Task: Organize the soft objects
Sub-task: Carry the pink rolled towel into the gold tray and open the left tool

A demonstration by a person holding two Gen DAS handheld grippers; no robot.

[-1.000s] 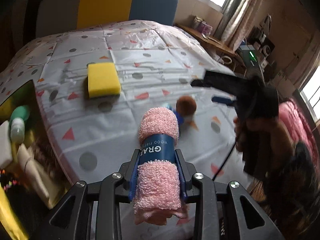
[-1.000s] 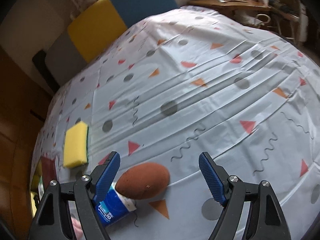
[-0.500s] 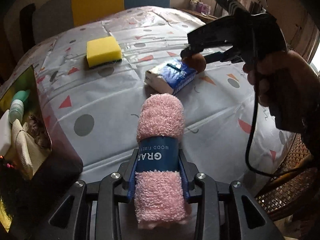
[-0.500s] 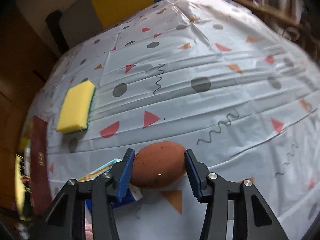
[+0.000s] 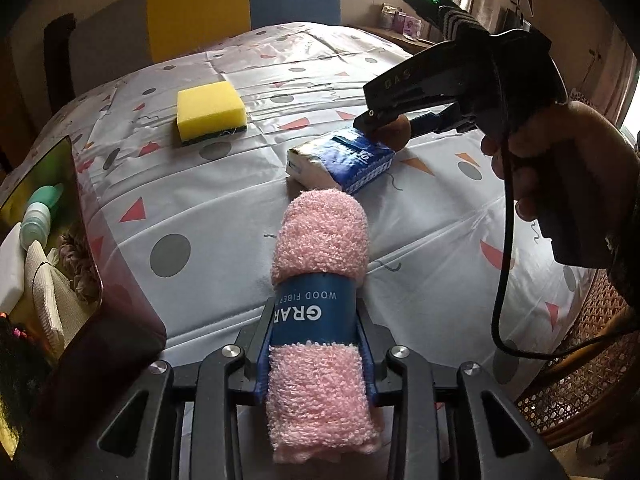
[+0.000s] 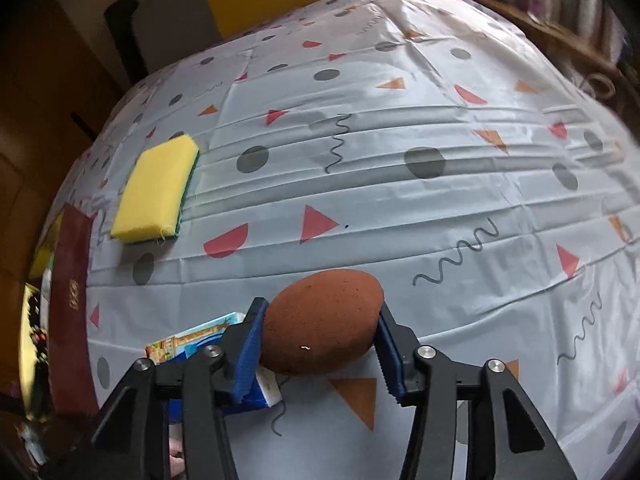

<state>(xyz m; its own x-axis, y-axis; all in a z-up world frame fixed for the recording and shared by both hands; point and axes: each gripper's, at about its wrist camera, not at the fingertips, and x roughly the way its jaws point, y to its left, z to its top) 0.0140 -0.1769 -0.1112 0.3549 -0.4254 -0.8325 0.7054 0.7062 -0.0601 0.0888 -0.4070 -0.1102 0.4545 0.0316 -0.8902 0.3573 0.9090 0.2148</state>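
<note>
STEP: lift and stow | LEFT hand-held gripper (image 5: 316, 360): clamped on rolled pink terry towel with blue paper band (image 5: 320, 300), lower centre | RIGHT hand-held gripper (image 6: 320, 340): jaws have just closed on brown egg-shaped foam sponge (image 6: 322, 322), touching blue tissue pack (image 5: 340, 158) | METHOD: raise sponge straight, avoid dragging pack; carry to dark red box (image 5: 86, 280), left edge | PENDING: yellow block sponge (image 5: 210, 112), upper left, on bench (image 5: 200, 216).

- My right gripper (image 6: 318, 344) had its jaws wide around the brown egg-shaped sponge (image 6: 322, 322); they have just been closing and now press its sides.
- My left gripper (image 5: 316, 356), with the pink towel roll (image 5: 320, 304), has dropped lower, closer to the tablecloth (image 5: 224, 216).
</note>
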